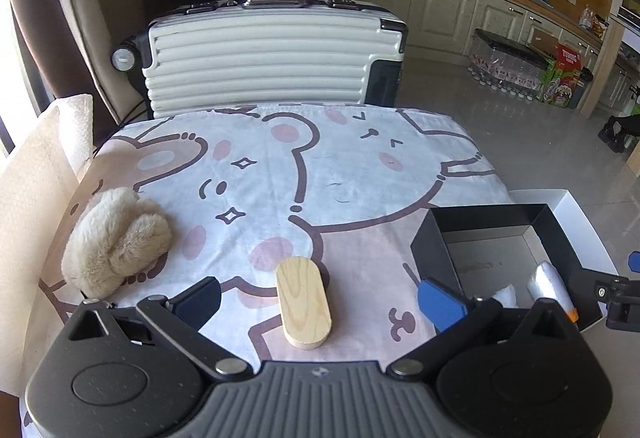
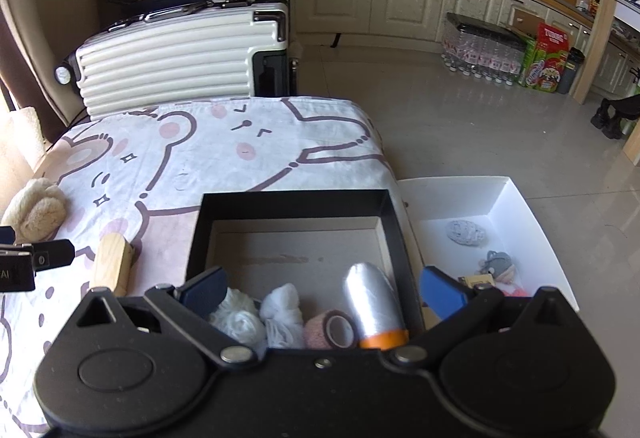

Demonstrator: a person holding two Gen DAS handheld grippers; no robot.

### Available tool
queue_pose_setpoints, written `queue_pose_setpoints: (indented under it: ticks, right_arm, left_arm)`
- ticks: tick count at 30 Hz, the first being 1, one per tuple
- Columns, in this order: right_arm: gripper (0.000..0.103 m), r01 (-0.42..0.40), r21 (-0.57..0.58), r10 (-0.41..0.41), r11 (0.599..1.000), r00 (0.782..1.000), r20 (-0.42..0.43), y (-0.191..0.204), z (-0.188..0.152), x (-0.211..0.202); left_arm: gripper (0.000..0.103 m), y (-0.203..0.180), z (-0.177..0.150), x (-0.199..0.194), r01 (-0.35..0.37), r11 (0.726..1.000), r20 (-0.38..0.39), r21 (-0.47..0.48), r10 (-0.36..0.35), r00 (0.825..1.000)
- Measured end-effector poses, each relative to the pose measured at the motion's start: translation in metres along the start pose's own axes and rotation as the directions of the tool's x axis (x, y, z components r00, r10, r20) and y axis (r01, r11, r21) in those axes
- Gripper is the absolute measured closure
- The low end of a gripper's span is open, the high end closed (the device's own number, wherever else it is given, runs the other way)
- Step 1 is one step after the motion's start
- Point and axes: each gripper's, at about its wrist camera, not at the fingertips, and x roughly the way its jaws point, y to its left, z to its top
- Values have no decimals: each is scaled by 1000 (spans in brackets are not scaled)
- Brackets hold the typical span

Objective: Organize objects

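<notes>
left wrist view: left gripper [image 1: 318,298] jaws wide apart, holding nothing, positioned over one oval wooden block [image 1: 305,301] lying flat near the near edge of the worktop [image 1: 256,174], which carries a cartoon-bear cloth. one cream plush toy [image 1: 116,240] lies at the left edge. one black box [image 1: 434,238] sits at the near right corner.

right wrist view: right gripper [image 2: 322,292] jaws wide apart, holding nothing, positioned above the black box's near end. box contents, counted: two white yarn bundles [image 2: 280,308], one pink tape roll [image 2: 330,330], one silver thread cone [image 2: 374,304] with an orange base. one white box [image 2: 520,206] stands just beside the black box, off the worktop's right edge, containing one grey lump [image 2: 464,232], one small doll [image 2: 500,270] and further partly hidden items.
</notes>
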Motion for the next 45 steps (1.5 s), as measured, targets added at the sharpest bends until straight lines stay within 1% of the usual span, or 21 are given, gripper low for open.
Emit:
queue_pose_setpoints:
  ticks: [8,19,25,34,37,41,45]
  right_arm:
    - [0,-46,-27,47,999,999,6,27,4,2]
    - [0,-98,-63,99,993,995,14,63,8,1]
    - [0,-127,-78,129,989,992,14,84,8,2]
    - [0,-153,-91,154,984,988,11,105,9,4]
    - [0,-160,-91,162,983,987,14,110,10,4]
    - [0,-173,-94,177,980,984,32,118,12,2]
    - [0,-183,-98,188,978,981,46,126,13,2]
  left_arm:
    - [0,29,-2,-10,-50,998,13,-27,50,999]
    - [0,73,-7,-26,-116,990,26,-80,119,993]
    - [0,95,-14,-33,-150,983,19,-106,153,988]
    - [0,116,-20,-40,-183,975,12,-124,186,982]
    - [0,119,-21,-42,-184,975,10,-125,187,982]
    - [0,122,-22,-43,-208,974,21,-93,211,977]
    - [0,131,-25,-43,-206,973,42,-107,211,977]
